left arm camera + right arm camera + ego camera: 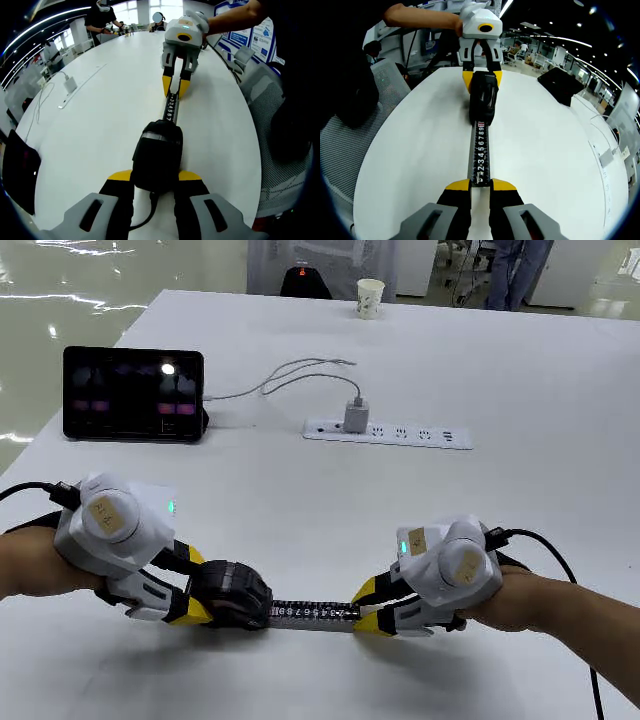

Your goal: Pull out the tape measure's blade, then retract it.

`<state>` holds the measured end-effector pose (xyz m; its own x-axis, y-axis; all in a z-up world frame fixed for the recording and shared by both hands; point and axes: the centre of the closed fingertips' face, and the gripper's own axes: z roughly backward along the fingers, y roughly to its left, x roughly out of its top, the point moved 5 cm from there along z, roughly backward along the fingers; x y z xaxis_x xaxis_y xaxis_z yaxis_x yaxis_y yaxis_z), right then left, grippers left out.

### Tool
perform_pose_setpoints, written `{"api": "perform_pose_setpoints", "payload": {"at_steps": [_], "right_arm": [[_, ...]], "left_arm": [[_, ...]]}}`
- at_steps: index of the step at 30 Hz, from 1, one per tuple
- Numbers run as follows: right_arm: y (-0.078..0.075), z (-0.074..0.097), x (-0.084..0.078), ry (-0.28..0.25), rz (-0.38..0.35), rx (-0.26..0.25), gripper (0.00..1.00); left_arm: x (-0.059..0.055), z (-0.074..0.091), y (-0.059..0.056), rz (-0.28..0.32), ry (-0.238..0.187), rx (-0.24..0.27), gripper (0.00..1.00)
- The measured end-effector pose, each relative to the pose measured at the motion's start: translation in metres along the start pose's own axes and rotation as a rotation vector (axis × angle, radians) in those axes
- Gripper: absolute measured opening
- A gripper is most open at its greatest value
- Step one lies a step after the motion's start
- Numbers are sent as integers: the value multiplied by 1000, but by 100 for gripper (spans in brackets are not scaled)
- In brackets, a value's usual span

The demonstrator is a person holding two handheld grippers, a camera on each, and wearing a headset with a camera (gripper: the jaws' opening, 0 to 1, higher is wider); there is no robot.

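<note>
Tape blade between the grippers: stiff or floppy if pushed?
Probably stiff along this short span: the blade runs straight from case to right gripper. Likely thin, so sideways pushes may buckle it. Released, it would probably snap back.

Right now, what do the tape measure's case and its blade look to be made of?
The case is black, matte with a faint sheen, round-edged: likely moulded plastic, perhaps rubber-coated. The blade is a thin flat black strip with white printed numerals, running straight out of the case: probably painted steel, though the look alone cannot confirm it.
</note>
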<state>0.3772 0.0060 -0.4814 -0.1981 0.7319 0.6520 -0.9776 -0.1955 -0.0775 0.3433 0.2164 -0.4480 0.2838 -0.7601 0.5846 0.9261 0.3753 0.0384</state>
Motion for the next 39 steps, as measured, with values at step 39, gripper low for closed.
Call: {"api": "perform_pose_setpoints", "payload": {"at_steps": [39], "right_arm": [[5,42,-46,55,-28,-25,9]], "left_arm": [[2,0,-1,4,7,-5,25]]}}
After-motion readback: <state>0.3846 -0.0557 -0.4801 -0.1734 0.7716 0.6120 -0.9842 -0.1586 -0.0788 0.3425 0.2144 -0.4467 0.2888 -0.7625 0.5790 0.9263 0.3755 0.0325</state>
